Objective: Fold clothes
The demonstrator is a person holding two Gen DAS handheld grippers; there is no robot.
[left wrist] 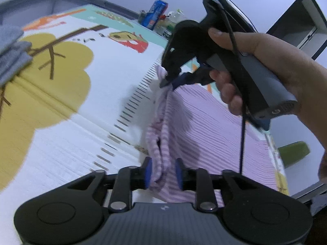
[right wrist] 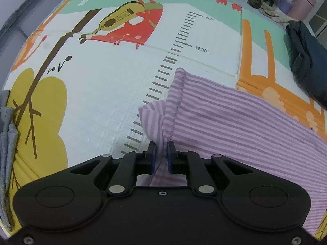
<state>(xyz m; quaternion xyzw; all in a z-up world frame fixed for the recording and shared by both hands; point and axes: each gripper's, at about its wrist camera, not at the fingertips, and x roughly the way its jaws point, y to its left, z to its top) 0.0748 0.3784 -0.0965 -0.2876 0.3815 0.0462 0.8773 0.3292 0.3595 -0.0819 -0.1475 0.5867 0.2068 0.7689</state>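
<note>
Pinching striped garment (right wrist: 235, 118) edge, right gripper (right wrist: 161, 159); mat (right wrist: 98, 106) alongside.

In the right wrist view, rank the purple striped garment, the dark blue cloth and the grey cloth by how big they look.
1. purple striped garment, largest by far.
2 and 3. dark blue cloth and grey cloth: both cut off by the frame edge, so unranked.
</note>
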